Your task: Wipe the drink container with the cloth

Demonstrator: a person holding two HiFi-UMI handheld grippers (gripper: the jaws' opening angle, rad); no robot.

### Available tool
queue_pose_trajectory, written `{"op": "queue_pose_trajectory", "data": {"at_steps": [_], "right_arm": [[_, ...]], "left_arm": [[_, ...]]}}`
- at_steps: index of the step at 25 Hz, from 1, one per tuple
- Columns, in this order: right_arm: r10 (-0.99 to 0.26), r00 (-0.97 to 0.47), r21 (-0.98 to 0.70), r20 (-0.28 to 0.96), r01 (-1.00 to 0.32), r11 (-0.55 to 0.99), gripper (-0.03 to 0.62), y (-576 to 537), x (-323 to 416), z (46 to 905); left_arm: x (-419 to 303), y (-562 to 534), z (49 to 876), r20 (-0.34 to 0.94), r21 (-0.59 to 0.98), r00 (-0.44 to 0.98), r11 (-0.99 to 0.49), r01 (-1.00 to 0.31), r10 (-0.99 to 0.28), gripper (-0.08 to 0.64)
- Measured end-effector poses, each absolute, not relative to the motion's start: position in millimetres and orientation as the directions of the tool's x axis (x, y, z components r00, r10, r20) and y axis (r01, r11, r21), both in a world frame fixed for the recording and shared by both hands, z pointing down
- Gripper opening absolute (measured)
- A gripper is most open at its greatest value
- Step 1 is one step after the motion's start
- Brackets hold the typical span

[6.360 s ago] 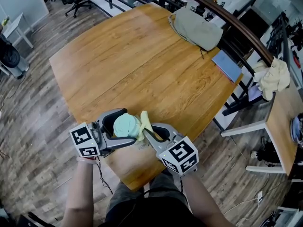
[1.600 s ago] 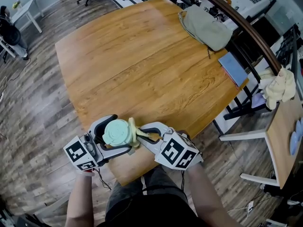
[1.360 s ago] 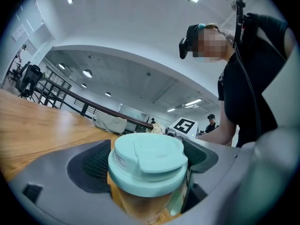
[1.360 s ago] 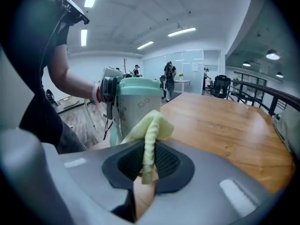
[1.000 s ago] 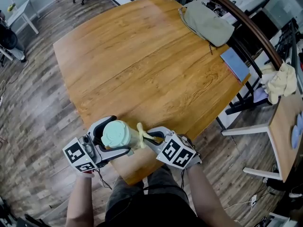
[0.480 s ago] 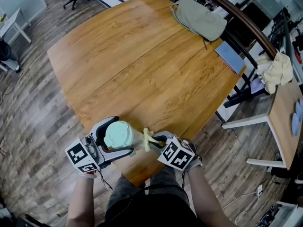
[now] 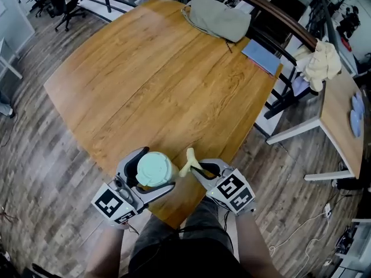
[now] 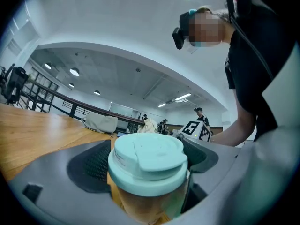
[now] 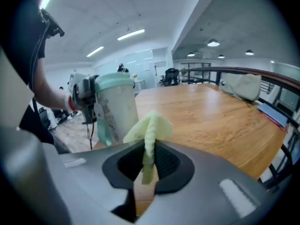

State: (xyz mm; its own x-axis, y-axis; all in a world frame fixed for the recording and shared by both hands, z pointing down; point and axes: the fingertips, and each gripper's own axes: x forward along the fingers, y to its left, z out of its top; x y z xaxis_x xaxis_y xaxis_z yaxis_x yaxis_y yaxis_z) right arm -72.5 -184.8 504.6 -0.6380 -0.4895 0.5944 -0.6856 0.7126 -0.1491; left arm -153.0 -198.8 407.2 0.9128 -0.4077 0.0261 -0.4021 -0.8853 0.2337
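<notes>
Down at 6 o'clock in the head view, over the near corner of the wooden table [image 7: 162, 80], the left gripper [image 7: 157, 168] has its jaws spread wide and clamped round the body of the drink container [image 8: 148, 159]. It is a clear cup with a pale green lid, held upright, so its long axis runs straight up and the lid faces the person's head. At about 3 o'clock from the cup, a fold of yellow cloth [image 7: 189, 161] sticks up out of the right gripper [image 7: 197, 169], whose jaws are pinched together on it. So the cup wall lies at 9 o'clock from the cloth, just beside it. From above a thin gap seems to show, while the right gripper view has the cloth's edge overlapping the cup at about 10 o'clock, so I cannot tell whether they touch. To my eye the next stroke falls to the right hand, the nearer one with the cloth: press it leftward onto the wall and run it along that upright axis while the left holds firm.
</notes>
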Motion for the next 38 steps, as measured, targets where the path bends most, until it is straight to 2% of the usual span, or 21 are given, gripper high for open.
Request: {"op": "queue_pose_trajectory", "data": {"at_steps": [4,9,16,28,38], "right_arm": [[-0.661,-0.582,-0.147,0.474,-0.792,0.592,0.044,-193.0,-56.1,475.7],[-0.763,-0.532,-0.143,0.367,-0.842,0.519,0.044,-195.5,-43.2,452.1],[-0.736,-0.6,-0.18,0.312,-0.798,0.575,0.044,-189.4,-49.4,435.3],[-0.707,-0.662,-0.197,0.249,-0.75,0.632,0.044,-157.9,-25.6,423.0],[-0.682,-0.704,-0.161,0.195,-0.709,0.686,0.044,-126.9,-34.9,408.8]], "left_arm": [[-134.6,-193.3,408.7,0.059,0.168,0.901,-0.886,-0.433,-0.429,0.472],[-113.9,-184.5,417.4,0.149,0.113,0.888,-0.885,-0.452,-0.434,0.472],[-118.5,-178.7,416.1,0.129,0.099,0.864,-0.86,-0.5,-0.487,0.473],[-173.7,-131.3,424.7,0.112,0.135,0.649,-0.635,-0.761,-0.753,0.471],[-212.7,-111.4,415.2,0.085,0.098,0.396,-0.388,-0.917,-0.914,0.008]]}}
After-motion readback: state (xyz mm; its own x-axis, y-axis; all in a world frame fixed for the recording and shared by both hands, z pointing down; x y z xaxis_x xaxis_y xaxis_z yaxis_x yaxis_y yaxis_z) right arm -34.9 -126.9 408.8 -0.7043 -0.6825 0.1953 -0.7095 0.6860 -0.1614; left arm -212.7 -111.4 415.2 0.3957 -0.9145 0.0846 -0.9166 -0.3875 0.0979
